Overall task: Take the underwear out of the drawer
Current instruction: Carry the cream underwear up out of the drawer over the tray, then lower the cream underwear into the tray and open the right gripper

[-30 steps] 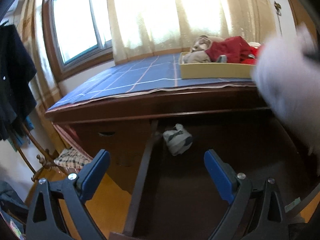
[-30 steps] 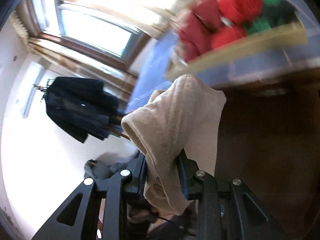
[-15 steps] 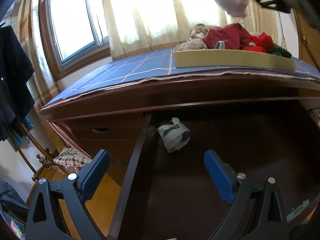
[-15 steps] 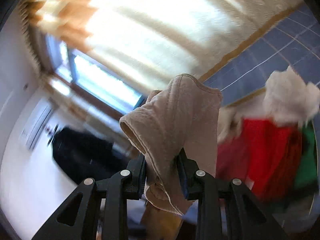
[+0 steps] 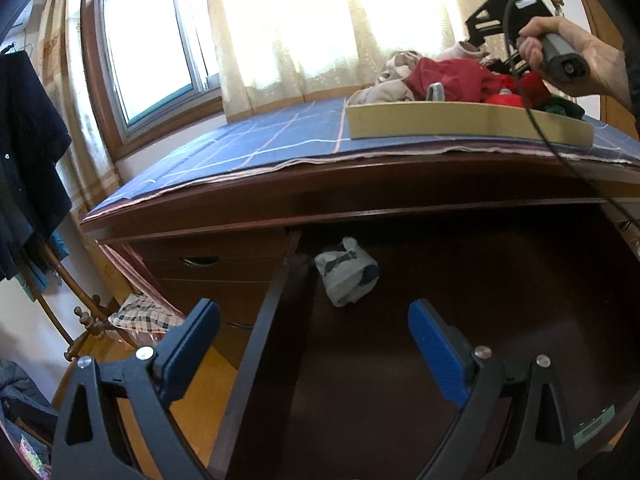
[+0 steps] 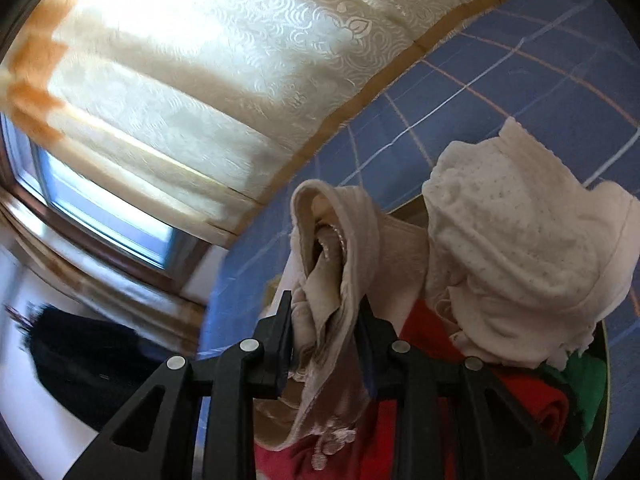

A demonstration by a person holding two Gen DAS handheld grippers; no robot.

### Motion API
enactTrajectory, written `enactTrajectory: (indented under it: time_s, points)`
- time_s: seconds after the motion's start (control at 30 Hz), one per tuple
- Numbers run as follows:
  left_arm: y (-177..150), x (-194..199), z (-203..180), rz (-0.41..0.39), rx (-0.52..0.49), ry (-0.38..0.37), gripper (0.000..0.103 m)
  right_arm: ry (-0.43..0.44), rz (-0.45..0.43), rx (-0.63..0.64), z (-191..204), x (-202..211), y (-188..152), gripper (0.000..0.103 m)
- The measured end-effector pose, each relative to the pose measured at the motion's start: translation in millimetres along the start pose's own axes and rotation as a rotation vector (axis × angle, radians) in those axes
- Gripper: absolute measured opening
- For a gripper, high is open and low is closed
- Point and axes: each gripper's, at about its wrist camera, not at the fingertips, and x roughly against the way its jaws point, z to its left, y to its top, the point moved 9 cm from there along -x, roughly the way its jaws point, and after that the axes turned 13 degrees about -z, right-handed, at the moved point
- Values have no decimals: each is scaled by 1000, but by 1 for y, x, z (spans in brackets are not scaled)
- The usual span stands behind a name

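Right wrist view: right gripper (image 6: 324, 340) clamped on a beige underwear piece (image 6: 340, 248), folds bunched between the black jaws and a tail hanging below them; held over the heap of red, green and cream garments (image 6: 516, 240) in the tan tray (image 5: 468, 120) on the blue checked cloth (image 5: 256, 148). Left wrist view: left gripper (image 5: 314, 354) spread wide and empty, blue pads (image 5: 434, 350) either side of the left wall of the open drawer (image 5: 460, 320); one rolled white-and-dark underwear bundle (image 5: 346, 276) lying near the drawer's back left corner, well apart from the pads. Beyond: dark wooden dresser (image 5: 224, 264), curtained window (image 5: 160, 40), dark coat (image 5: 28, 152) hanging at left. Judged risks: on release, loose beige fabric snagging on a jaw and being dragged back out of the tray; garment dropped on the high side of the heap sliding over the rim; trailing cable (image 5: 560, 148) from the right hand (image 5: 580, 60) catching the tray edge; left jaws striking the drawer wall when reaching for the remaining bundle.
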Motion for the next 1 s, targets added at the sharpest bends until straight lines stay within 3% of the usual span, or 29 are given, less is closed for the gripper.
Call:
enactTrajectory:
  time_s: [0.17,0.33,0.73,1.0]
  points:
    - [-4,0,0,18,23,-8,97,-62,-9,-6,-25,-8,-4,30]
    - [-5,-2,2,32,48,-13,97,-64,9,-59,-33,-8,-2,31]
    - [-19,-8,-2,72,52,-12,97,-61,-11,-43,-33,-6,-3,32]
    - [-26,-11,-8,86,23,-2,97,-100,-22,56,-21,-14,-7,59]
